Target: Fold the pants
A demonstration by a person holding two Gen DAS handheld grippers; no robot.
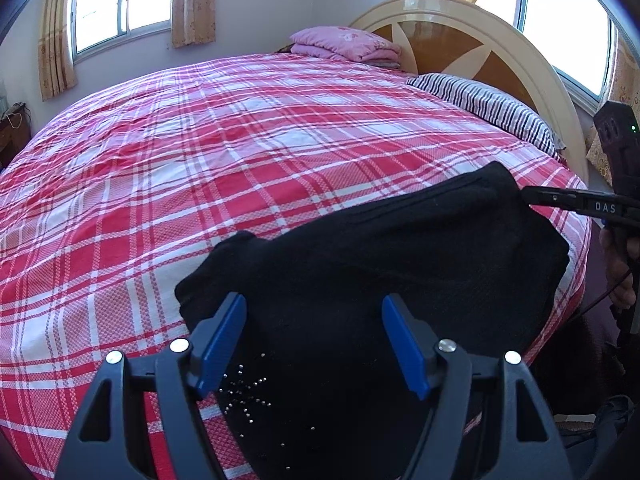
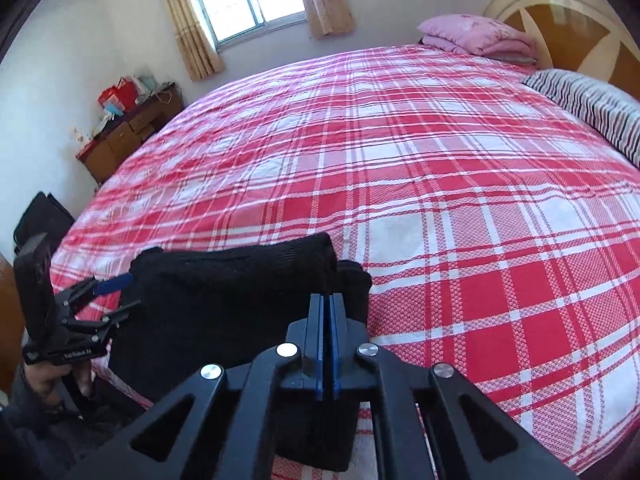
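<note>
Black pants point(image 1: 400, 248) lie folded in a bundle near the front edge of the bed; small shiny studs show on the cloth close to me. My left gripper point(image 1: 314, 302) stands open just above them, its blue pads point(image 1: 224, 340) wide apart with nothing pinched between. In the right wrist view it point(image 2: 124, 294) sits open at the left end of the pants point(image 2: 224, 296). My right gripper point(image 2: 329, 300) is shut, pads pressed together, its tip at the pants' right edge. From the left it point(image 1: 532, 196) shows as a thin closed beak touching that edge. No cloth is visible between its pads.
The red-and-white plaid bedspread point(image 2: 440, 184) stretches far behind the pants. A striped pillow point(image 1: 488, 108) and a folded pink quilt point(image 1: 348, 42) lie by the headboard point(image 1: 460, 40). A wooden cabinet point(image 2: 124, 136) with clutter stands beyond the bed's left side.
</note>
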